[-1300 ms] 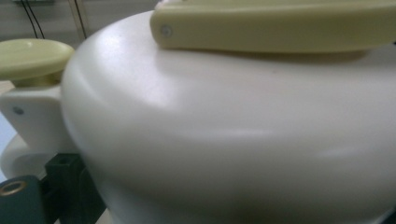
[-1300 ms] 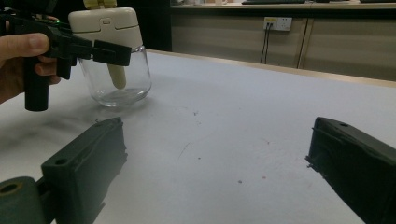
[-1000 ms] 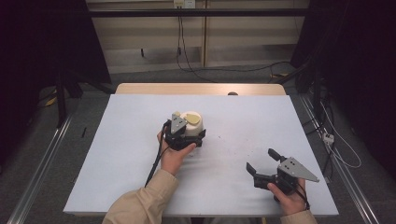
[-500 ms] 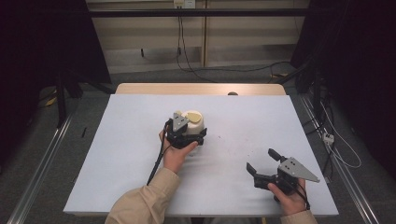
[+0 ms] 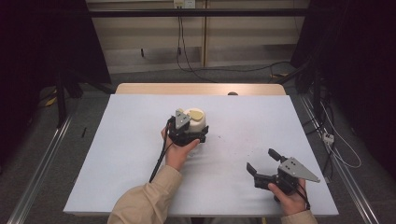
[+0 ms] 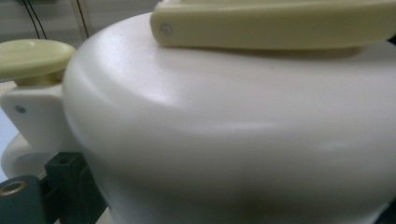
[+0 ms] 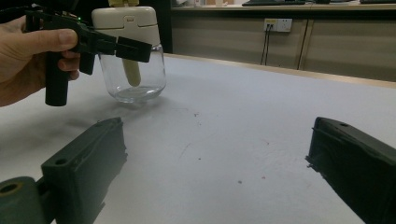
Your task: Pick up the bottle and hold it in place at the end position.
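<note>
Desk covered by a pale blue-white sheet; a strip of bare wood shows along its far edge. Small dark round object sits at that far edge, too small to identify. Faint dark specks scattered on the sheet right of centre. Grey floor around the desk, with metal rails running along both sides. Black cables hang down the beige back wall from a wall socket. White power strip lies on the floor to the right, cables trailing from it. Dark curtains flank both sides.
</note>
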A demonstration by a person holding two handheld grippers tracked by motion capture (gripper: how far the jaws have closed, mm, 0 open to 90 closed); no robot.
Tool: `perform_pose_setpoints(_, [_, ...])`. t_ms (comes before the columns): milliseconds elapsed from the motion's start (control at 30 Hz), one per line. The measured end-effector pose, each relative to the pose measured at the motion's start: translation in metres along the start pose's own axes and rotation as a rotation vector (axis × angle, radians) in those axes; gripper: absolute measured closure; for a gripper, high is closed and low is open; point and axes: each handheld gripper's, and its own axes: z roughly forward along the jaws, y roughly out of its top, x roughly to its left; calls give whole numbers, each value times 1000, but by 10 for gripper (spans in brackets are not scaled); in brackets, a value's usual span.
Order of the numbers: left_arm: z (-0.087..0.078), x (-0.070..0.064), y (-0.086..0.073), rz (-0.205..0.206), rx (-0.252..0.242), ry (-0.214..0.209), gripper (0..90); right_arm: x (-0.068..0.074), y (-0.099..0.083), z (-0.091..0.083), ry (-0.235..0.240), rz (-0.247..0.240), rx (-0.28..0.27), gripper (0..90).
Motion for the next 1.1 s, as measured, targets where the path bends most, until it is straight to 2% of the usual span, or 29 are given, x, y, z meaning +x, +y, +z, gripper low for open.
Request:
perform_pose_setpoints(233, [4, -2, 0, 8, 6, 0, 53, 0, 0, 0, 0, 1, 0, 34])
perform_pose_setpoints(1100, [16, 0, -6, -4, 18, 25, 53, -1, 0, -1, 3, 5, -3, 34])
